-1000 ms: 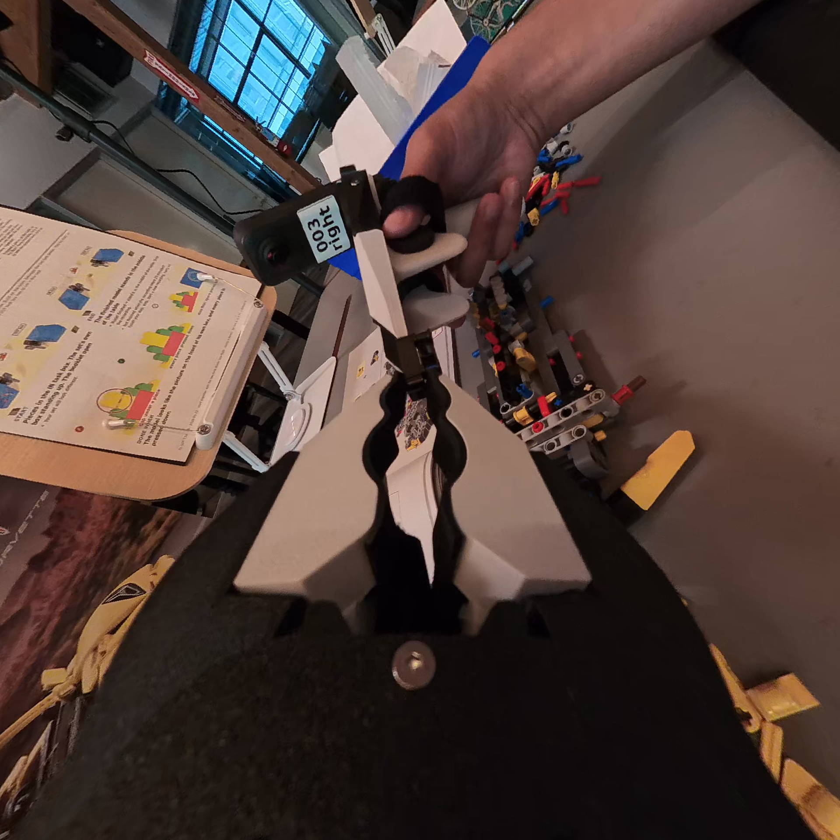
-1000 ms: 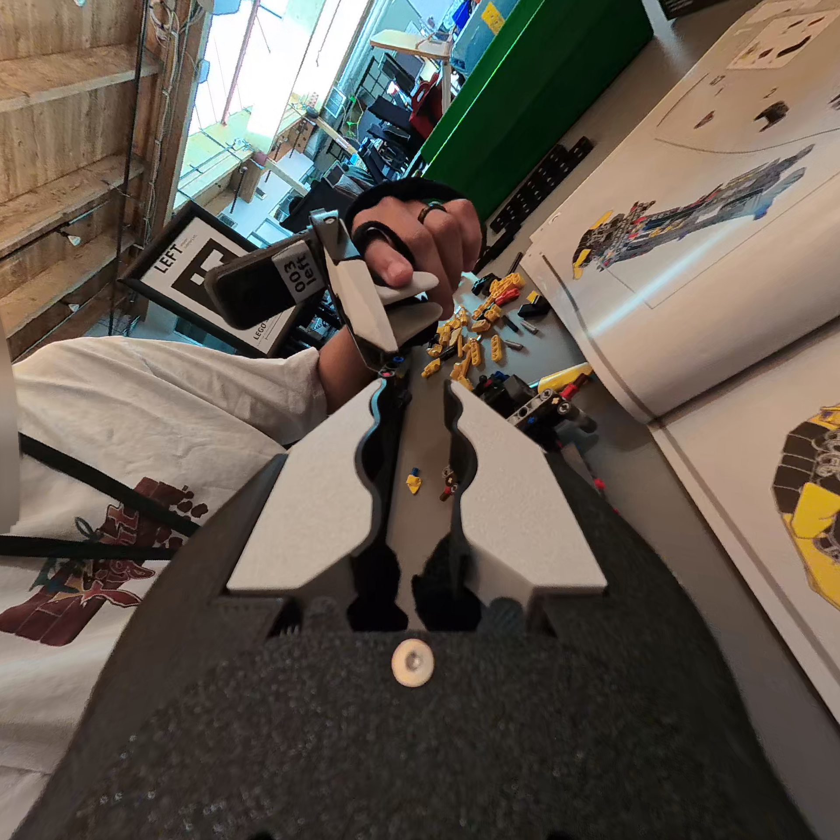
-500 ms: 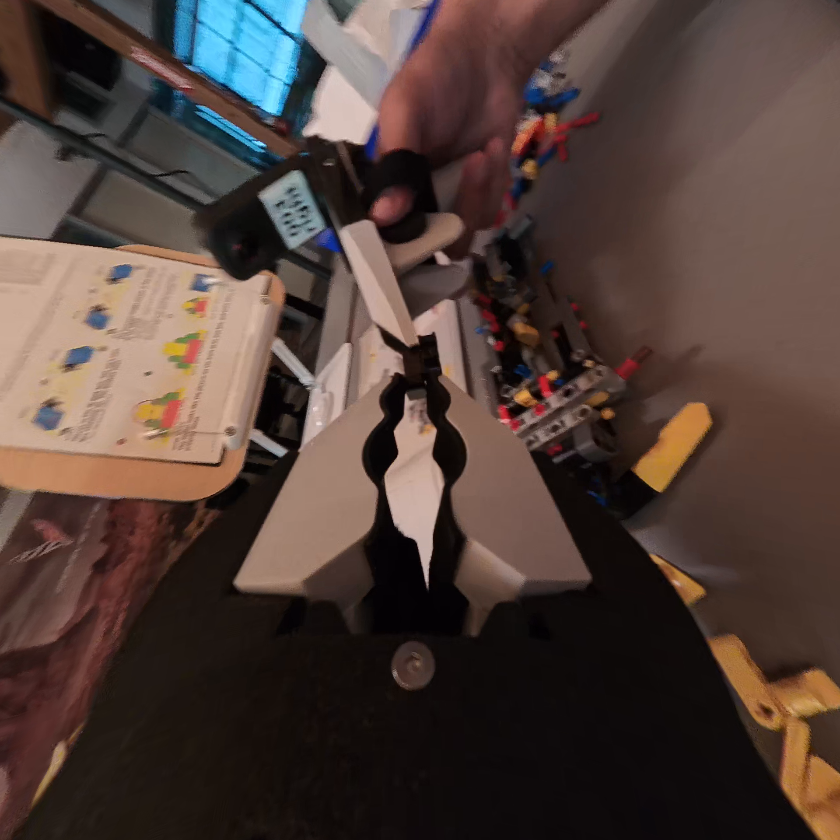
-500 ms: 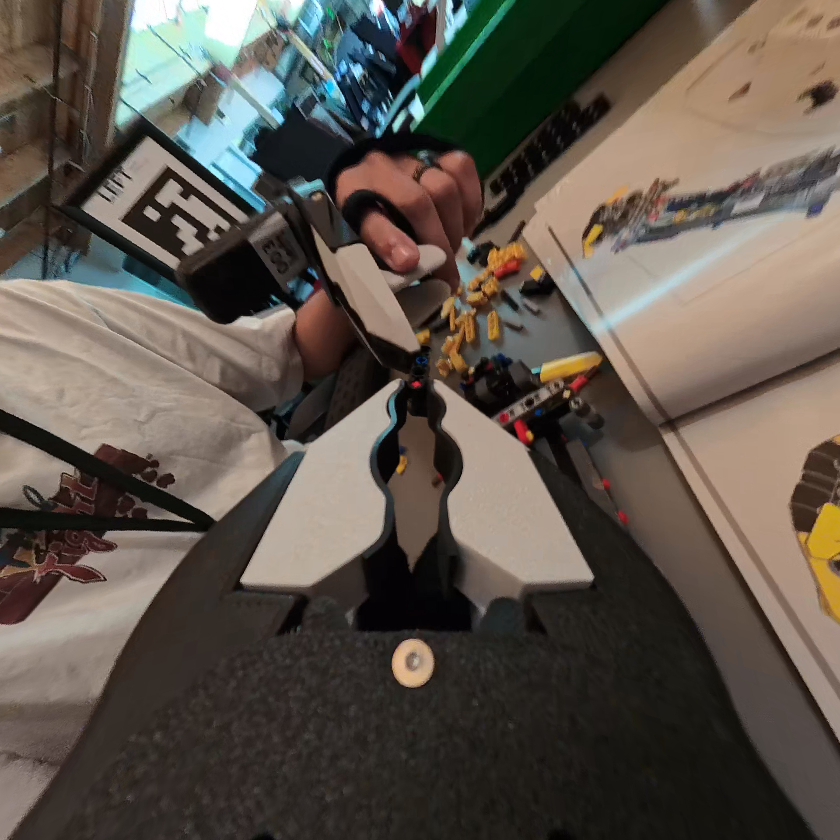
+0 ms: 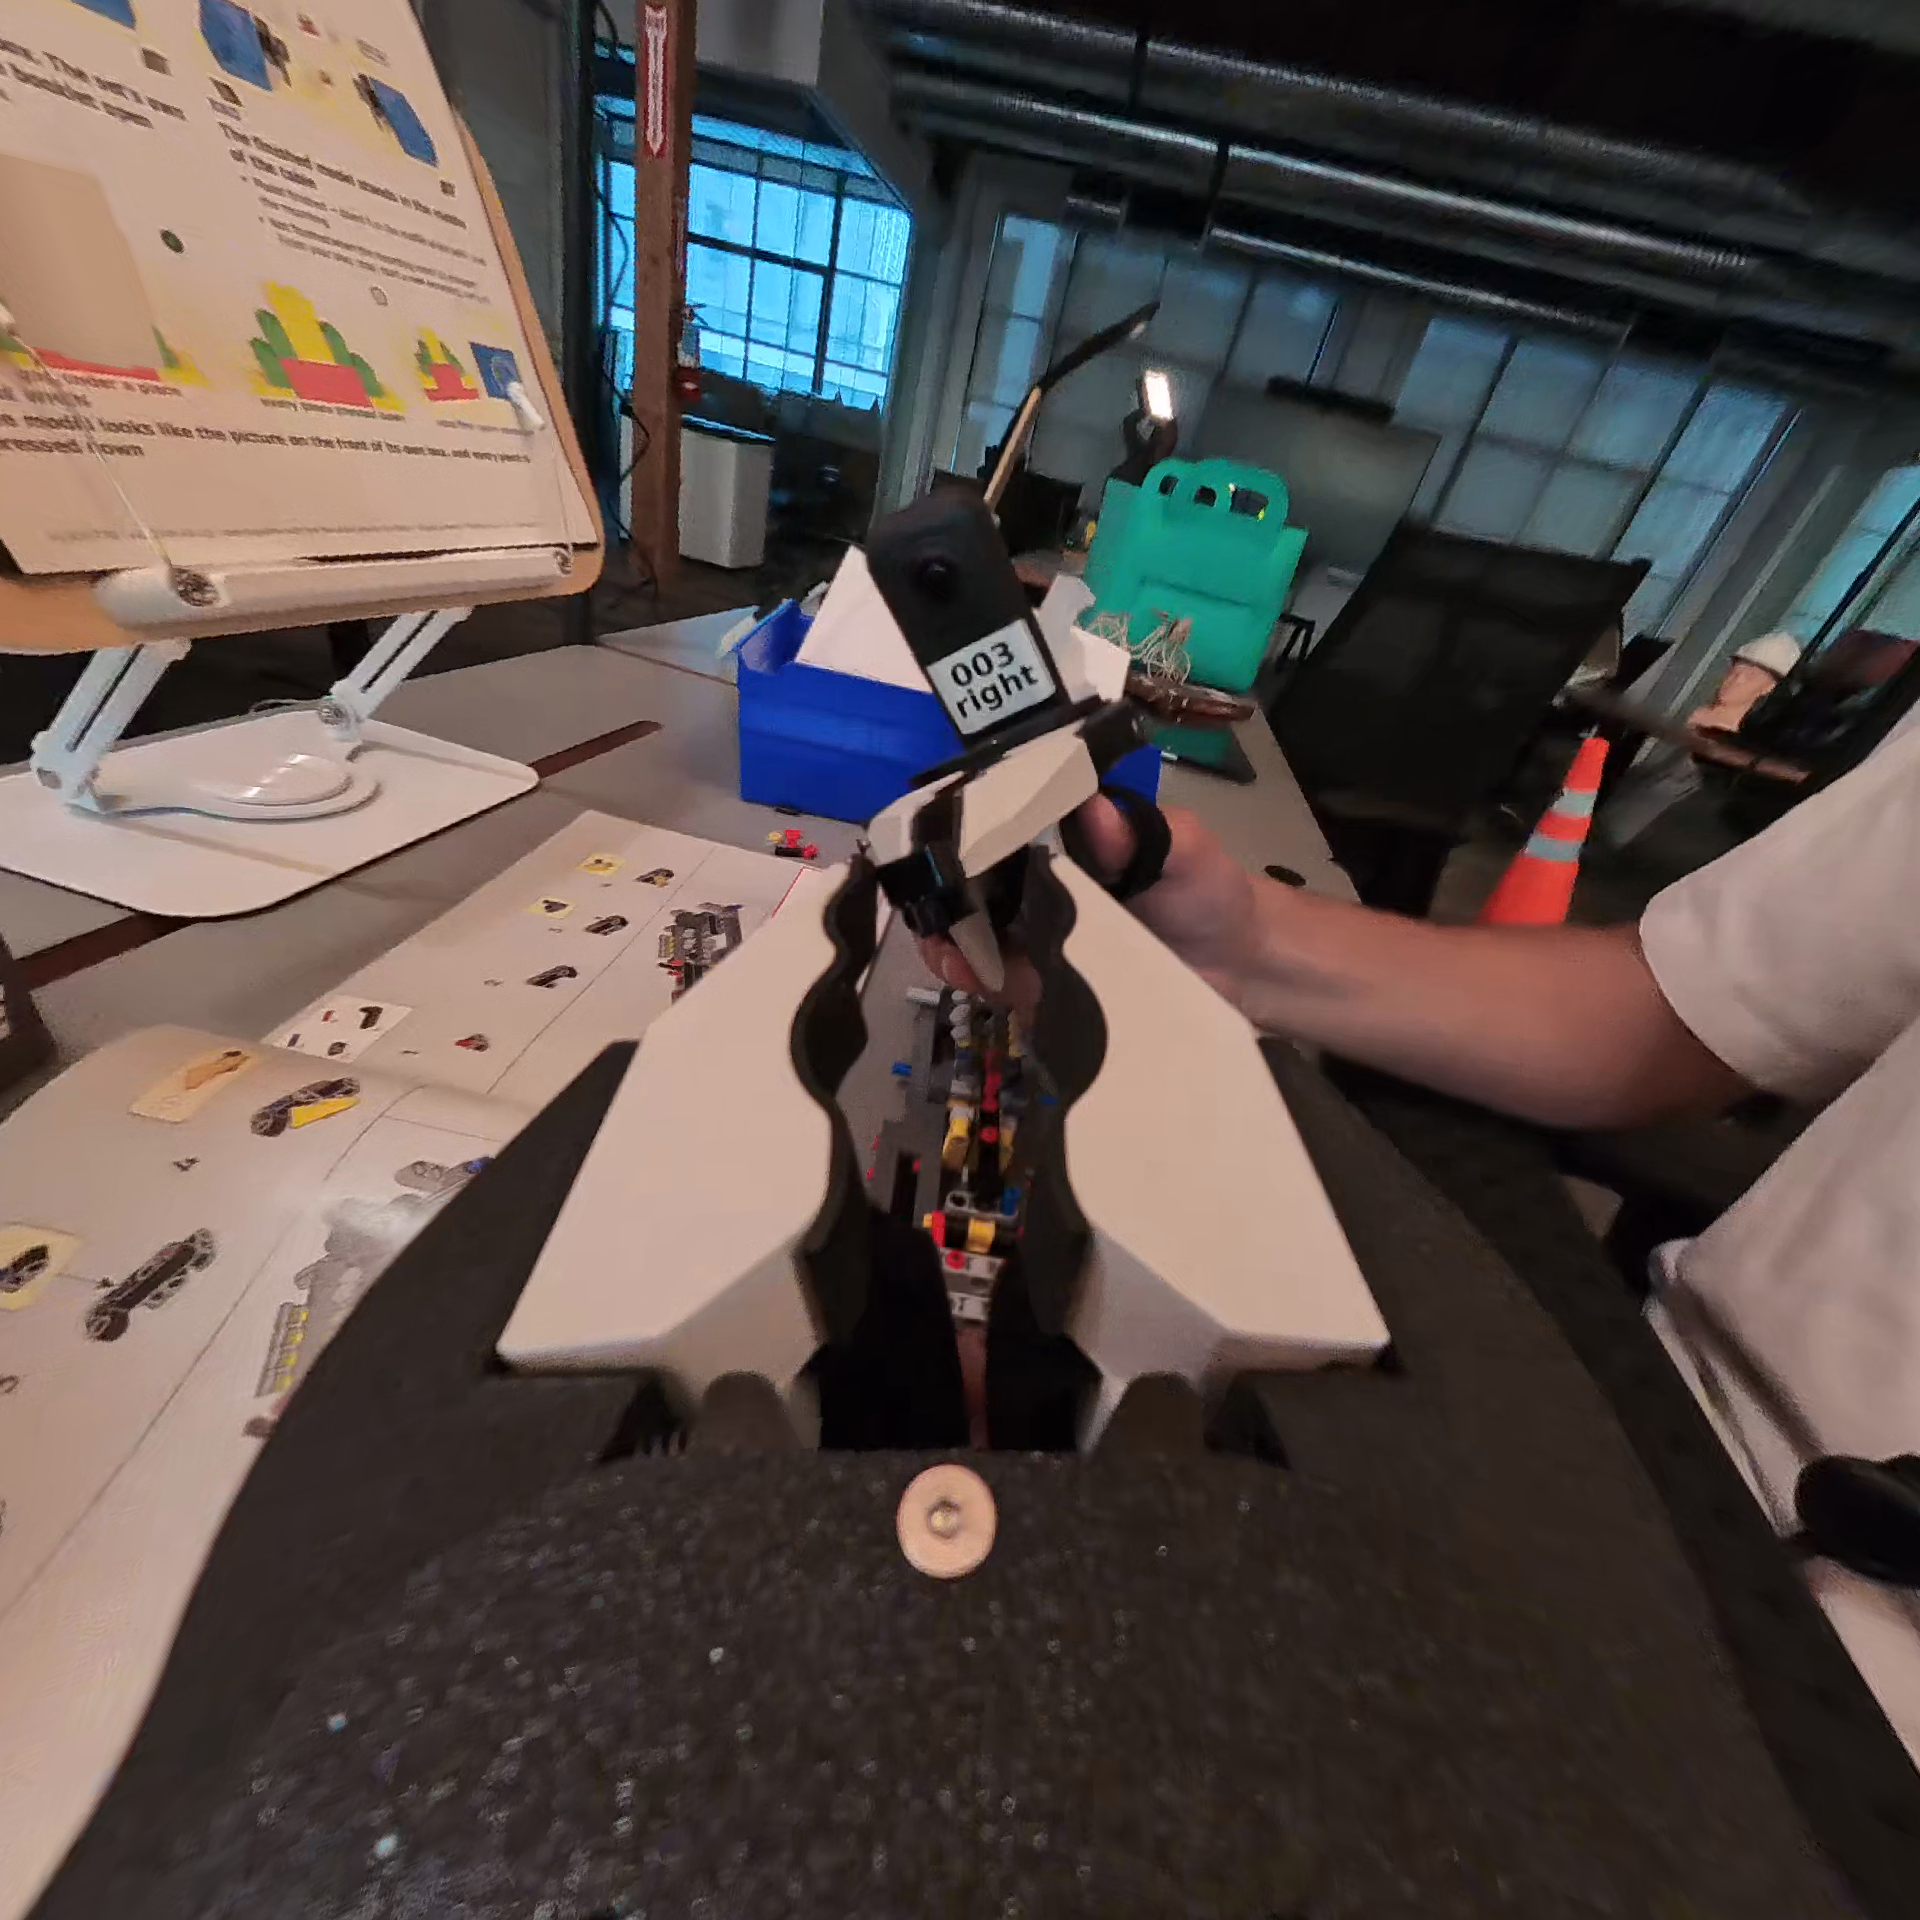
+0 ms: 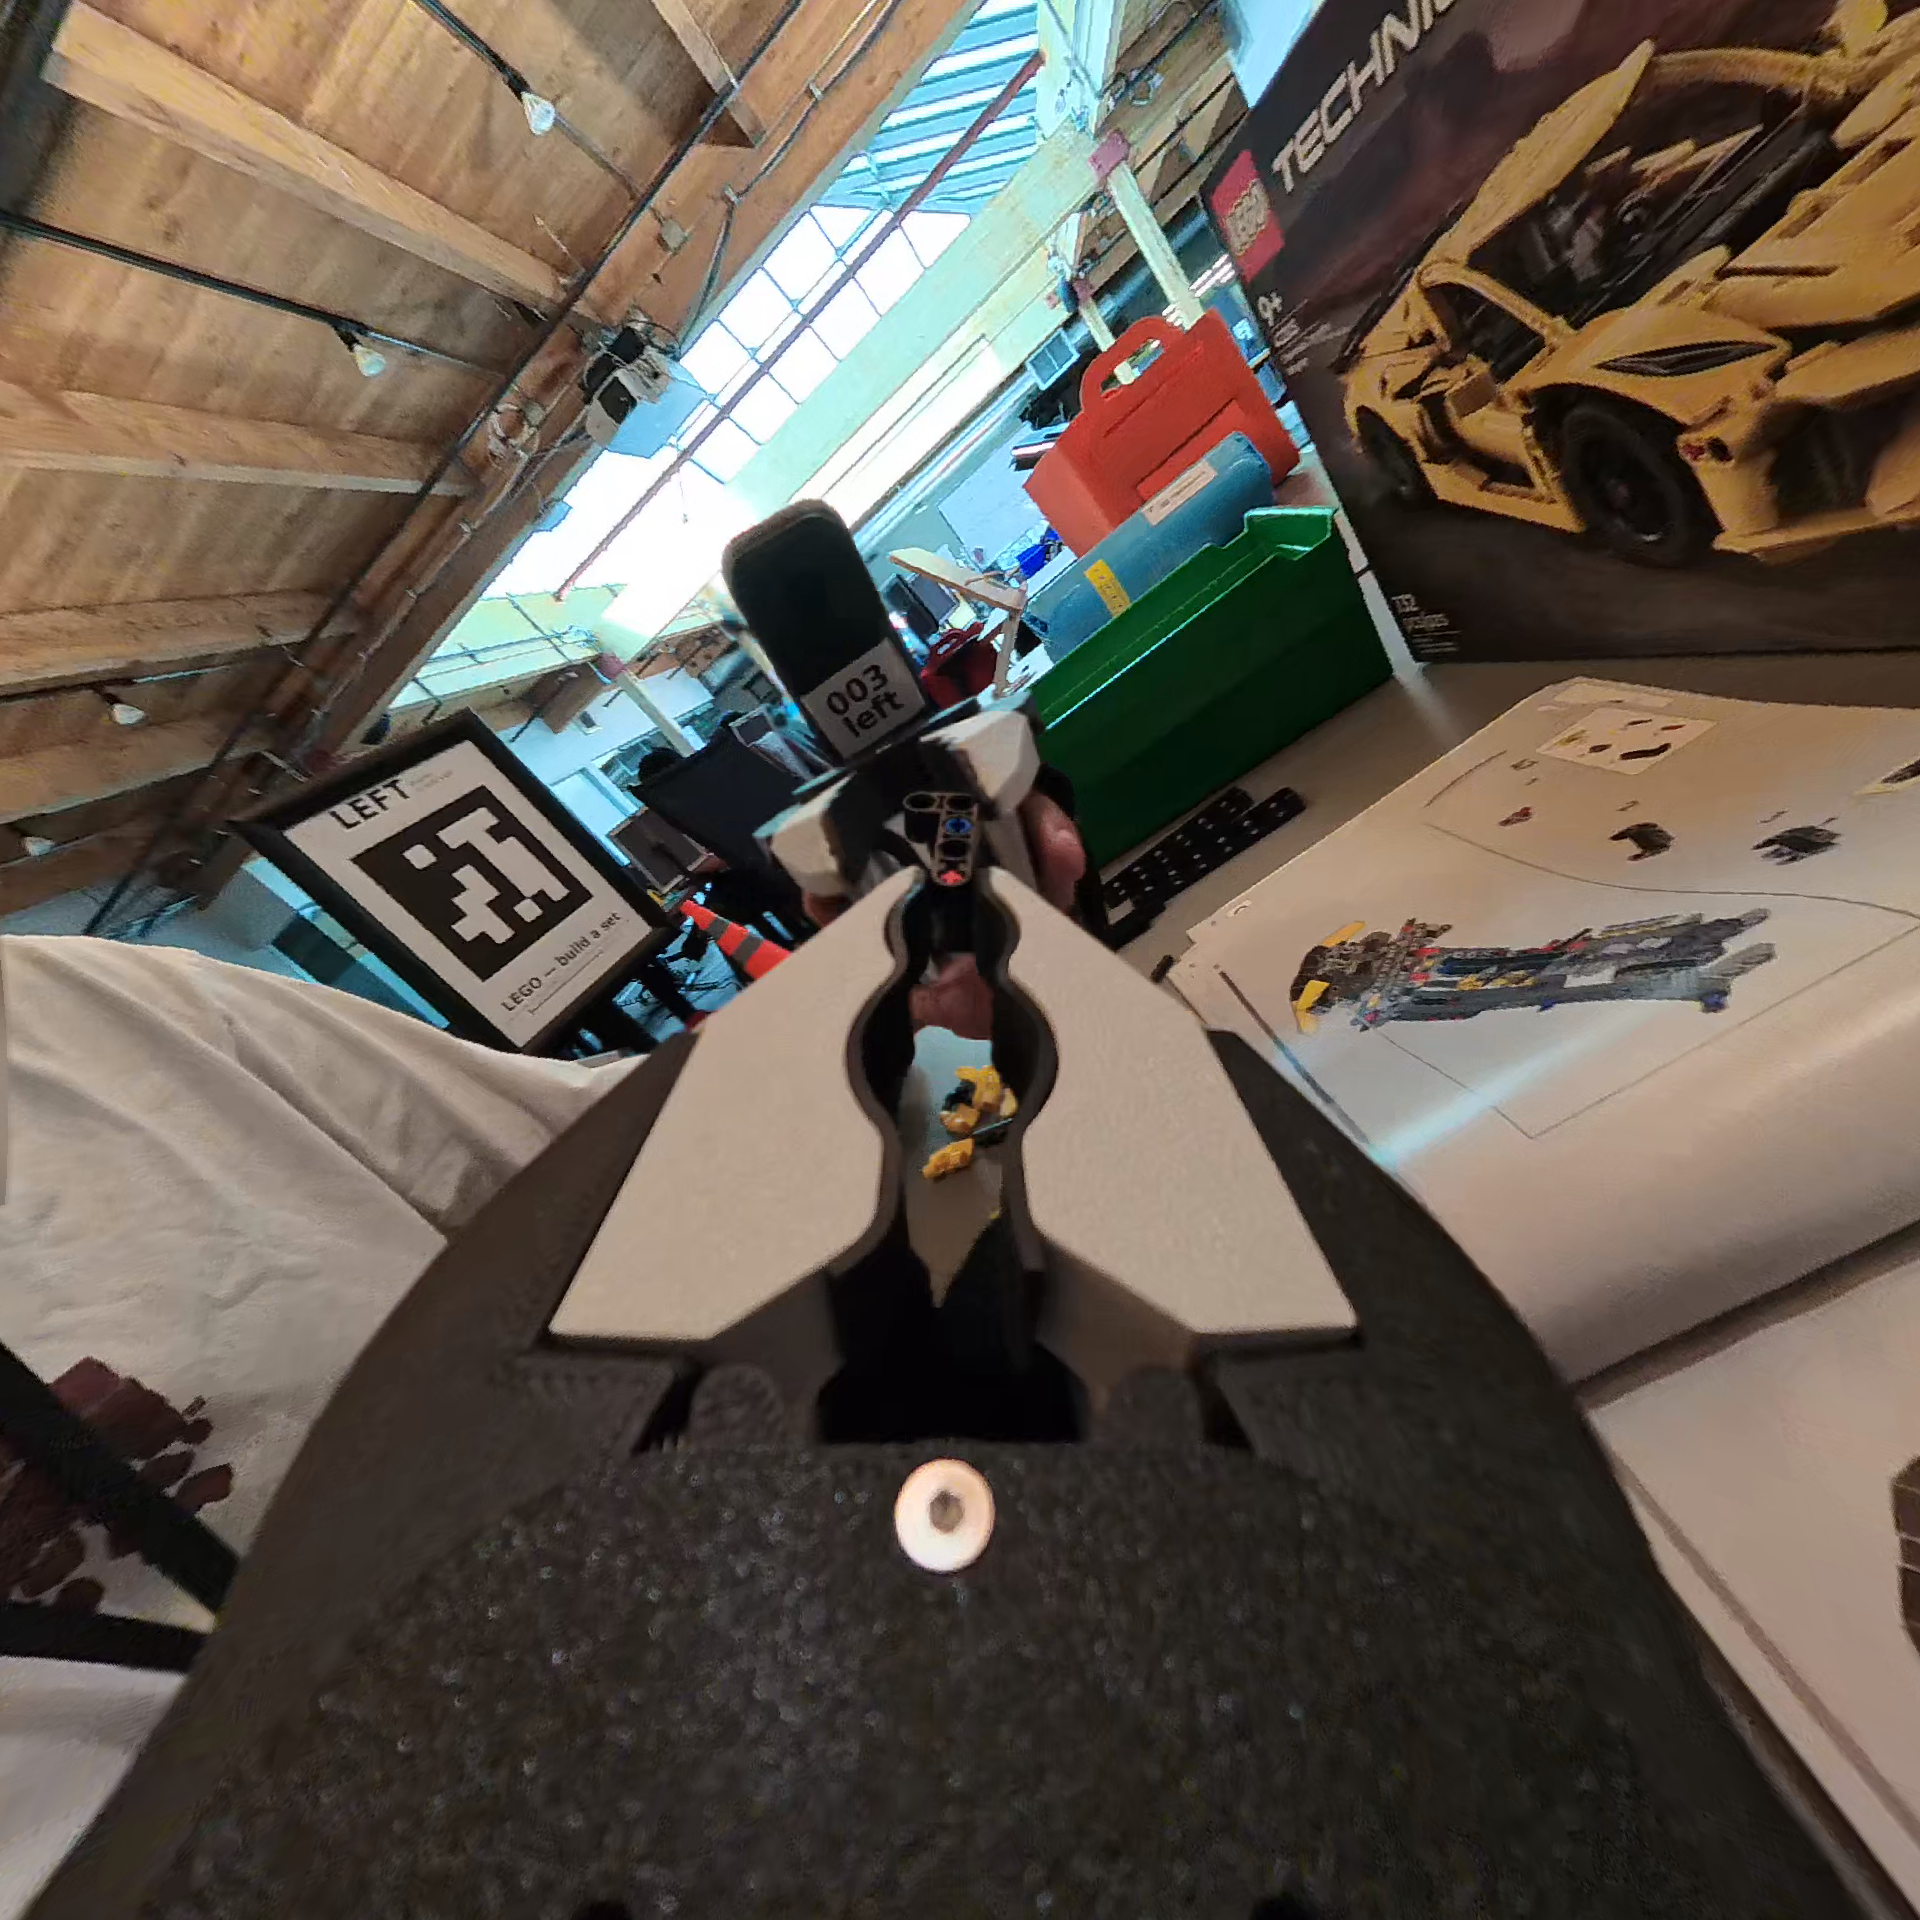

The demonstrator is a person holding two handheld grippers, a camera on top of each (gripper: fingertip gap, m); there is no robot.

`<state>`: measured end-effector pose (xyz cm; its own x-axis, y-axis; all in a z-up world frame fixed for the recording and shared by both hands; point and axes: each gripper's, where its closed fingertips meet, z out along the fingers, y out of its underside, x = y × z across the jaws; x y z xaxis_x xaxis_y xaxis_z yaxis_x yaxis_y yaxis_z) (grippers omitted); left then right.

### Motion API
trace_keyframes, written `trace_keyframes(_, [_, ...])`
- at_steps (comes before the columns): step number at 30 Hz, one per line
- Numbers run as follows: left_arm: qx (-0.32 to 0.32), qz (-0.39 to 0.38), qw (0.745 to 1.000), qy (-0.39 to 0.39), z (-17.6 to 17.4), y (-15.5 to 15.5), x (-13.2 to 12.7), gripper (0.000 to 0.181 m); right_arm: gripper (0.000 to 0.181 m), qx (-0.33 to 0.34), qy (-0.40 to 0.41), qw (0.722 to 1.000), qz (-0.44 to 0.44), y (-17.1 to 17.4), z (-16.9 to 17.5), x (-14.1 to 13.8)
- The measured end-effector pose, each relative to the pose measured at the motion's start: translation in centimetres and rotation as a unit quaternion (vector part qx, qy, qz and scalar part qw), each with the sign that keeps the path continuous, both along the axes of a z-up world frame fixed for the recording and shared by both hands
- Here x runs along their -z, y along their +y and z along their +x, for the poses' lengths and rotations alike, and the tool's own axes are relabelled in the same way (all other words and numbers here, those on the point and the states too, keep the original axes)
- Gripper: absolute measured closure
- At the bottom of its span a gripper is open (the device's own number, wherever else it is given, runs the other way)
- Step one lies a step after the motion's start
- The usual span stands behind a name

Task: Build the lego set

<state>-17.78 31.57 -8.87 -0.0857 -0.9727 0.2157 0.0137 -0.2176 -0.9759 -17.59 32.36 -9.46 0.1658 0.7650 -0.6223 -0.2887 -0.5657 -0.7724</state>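
**Left wrist view.** I am holding my left claw (image 5: 951, 883) with its fingers parted. My right claw (image 6: 953, 883) is reaching in between those tips from the far side. Through the gap, the partly built lego chassis (image 5: 966, 1143) is lying on the desk (image 5: 582, 707), grey with yellow, red and blue pins. Only this view is showing the chassis, the blue bin (image 5: 831, 727), the tilted sheet stand (image 5: 260, 312) and an orange cone (image 5: 1548, 842). The open instruction booklet (image 5: 416, 987) is lying to the left.

**Right wrist view.** My right claw is pinching a small black lego connector (image 6: 940, 831), which is sticking up past its tips, right in front of the left claw. Only this view is showing the connector's holes and its blue and red pins, the loose yellow pieces (image 6: 966, 1112) on the desk, the green bin (image 6: 1195, 675), the set's box (image 6: 1610, 312) and a framed marker sign (image 6: 468, 883).
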Motion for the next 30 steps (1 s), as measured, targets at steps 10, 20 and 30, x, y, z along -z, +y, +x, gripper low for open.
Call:
trace_keyframes(10, [0.055, -0.041, 0.997, 0.034, -0.6, -0.5, 1.3, 0.167, 0.175, -0.06, -0.041, 0.997, -0.022, -1.4, -1.3, 1.6])
trace_keyframes(20, [0.137, -0.052, 0.986, 0.079, -1.0, -2.8, 2.8, 0.167, 0.173, -0.138, -0.059, 0.987, -0.064, -3.5, -2.9, 3.0])
trace_keyframes(30, [0.095, -0.075, 0.991, 0.057, -1.0, -0.7, 2.3, 0.164, 0.176, -0.068, 0.0, 0.991, -0.114, -1.1, -2.5, 2.3])
